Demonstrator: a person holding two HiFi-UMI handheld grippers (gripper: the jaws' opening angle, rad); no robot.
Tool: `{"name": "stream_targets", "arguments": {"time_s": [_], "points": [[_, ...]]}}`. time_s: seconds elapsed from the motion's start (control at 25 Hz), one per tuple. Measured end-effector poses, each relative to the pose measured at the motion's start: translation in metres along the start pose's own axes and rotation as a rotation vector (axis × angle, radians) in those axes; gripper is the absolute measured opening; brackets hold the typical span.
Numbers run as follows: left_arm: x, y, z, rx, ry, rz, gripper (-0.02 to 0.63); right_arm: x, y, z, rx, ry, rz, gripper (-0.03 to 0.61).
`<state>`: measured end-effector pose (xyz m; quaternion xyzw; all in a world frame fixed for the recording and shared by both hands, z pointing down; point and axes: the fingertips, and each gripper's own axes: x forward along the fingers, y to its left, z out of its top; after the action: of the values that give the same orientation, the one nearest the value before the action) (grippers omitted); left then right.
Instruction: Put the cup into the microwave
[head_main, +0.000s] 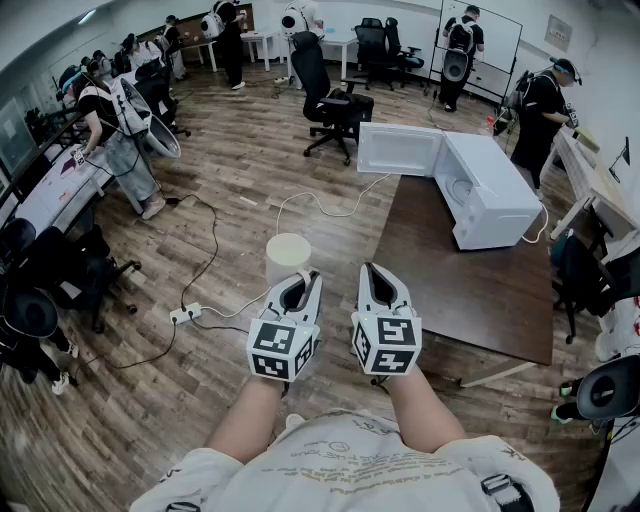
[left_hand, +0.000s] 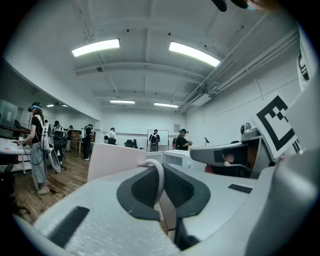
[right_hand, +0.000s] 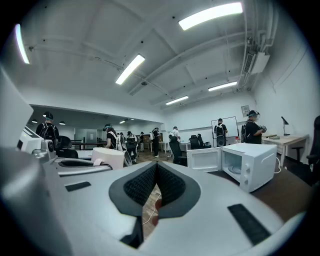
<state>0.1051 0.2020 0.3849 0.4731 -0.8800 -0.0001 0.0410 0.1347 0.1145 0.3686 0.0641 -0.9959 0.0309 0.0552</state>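
Note:
A white cup (head_main: 288, 258) hangs in the air over the wooden floor, left of the brown table (head_main: 480, 290). My left gripper (head_main: 300, 281) is shut on its handle; in the left gripper view the thin white handle (left_hand: 158, 176) runs between the dark pads and the cup's body (left_hand: 115, 160) stands just beyond. My right gripper (head_main: 381, 279) is beside it, shut and empty, its pads (right_hand: 156, 175) pressed together. The white microwave (head_main: 492, 192) stands on the table's far end with its door (head_main: 400, 150) swung open to the left; the right gripper view shows its cavity (right_hand: 235, 165).
A black office chair (head_main: 328, 98) stands on the floor beyond the cup. A power strip (head_main: 185, 314) with cables lies on the floor to the left. Several people stand around the room, one near the microwave (head_main: 540, 115). Desks line the left side (head_main: 50, 195).

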Motion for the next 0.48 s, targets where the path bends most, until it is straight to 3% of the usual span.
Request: {"name": "stream_targets", "arguments": {"time_s": [0.48], "points": [[-0.019,0.033,-0.006,-0.001,-0.014,-0.004,0.026,0.017,0.04,-0.009,-0.004,0.0,0.018,0.014]]}}
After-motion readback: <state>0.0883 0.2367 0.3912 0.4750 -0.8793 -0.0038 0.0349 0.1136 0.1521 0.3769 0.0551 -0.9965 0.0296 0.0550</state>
